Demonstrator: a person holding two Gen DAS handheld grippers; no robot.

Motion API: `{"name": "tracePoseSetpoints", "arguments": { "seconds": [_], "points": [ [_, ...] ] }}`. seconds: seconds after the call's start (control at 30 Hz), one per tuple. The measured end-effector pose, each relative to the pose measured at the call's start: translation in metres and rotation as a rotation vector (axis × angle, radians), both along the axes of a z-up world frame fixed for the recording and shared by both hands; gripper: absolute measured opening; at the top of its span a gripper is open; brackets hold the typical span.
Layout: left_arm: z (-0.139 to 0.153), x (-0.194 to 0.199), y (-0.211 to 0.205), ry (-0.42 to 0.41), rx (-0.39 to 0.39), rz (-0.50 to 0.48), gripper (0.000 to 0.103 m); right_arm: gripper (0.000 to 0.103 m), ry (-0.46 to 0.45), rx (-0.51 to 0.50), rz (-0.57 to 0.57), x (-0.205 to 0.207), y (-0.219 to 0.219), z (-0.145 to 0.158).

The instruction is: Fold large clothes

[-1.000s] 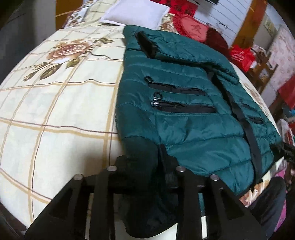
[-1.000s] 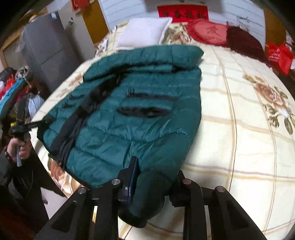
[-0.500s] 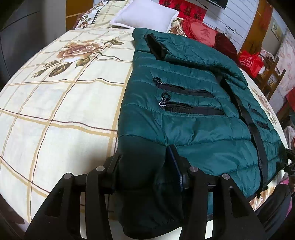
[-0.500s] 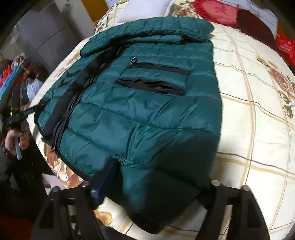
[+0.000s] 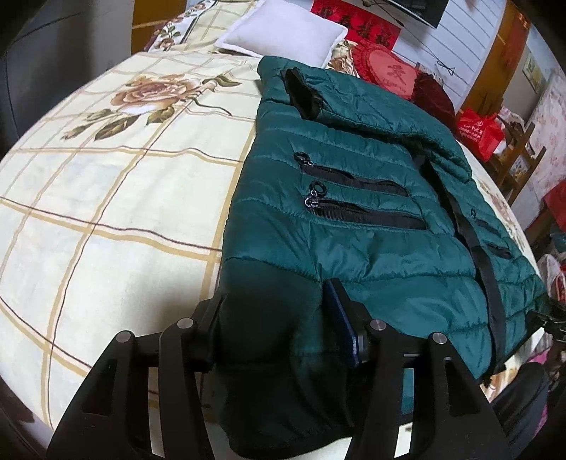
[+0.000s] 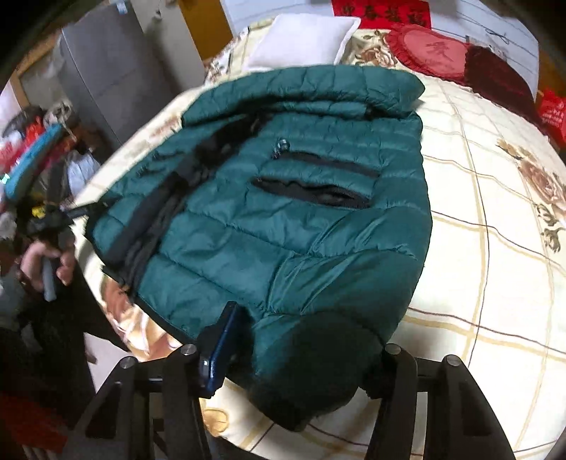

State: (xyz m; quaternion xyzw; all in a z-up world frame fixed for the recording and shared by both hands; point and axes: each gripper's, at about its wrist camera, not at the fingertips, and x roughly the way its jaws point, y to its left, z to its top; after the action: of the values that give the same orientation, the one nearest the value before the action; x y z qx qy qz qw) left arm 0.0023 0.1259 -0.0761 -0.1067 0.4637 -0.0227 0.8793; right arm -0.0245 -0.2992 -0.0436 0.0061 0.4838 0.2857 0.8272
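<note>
bedspread [image 5: 106,219] lying bare beside jacket [image 5: 353,230] | pillow [image 5: 283,32] (and red cushions [image 5: 385,70]) crowding headboard end

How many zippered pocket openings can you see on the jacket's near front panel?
2 on the green jacket: the upper pocket zipper, nearer the collar, and the lower pocket zipper just below it. Across the placket, small dark openings may be more pockets; too unclear to count.

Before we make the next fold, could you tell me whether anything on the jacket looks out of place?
The green puffer jacket lies fairly flat on the bed, but the lower chest pocket gapes open, its zip undone, while the pocket above is zipped. Nothing looks torn or spilled.
</note>
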Motion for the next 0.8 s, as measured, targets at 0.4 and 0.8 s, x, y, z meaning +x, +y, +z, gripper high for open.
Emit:
{"name": "tracePoseSetpoints", "arguments": {
  "seconds": [0.4,0.8],
  "points": [
    [0.002,-0.007,0.001,0.030,-0.012,-0.036,0.053,0.073,0.097,0.187,-0.088,0.010,-0.025,-0.004],
    [0.010,-0.011,-0.005,0.002,0.017,-0.076,0.011,0.024,0.035,0.085,-0.143,0.011,-0.025,0.001]
  ]
}}
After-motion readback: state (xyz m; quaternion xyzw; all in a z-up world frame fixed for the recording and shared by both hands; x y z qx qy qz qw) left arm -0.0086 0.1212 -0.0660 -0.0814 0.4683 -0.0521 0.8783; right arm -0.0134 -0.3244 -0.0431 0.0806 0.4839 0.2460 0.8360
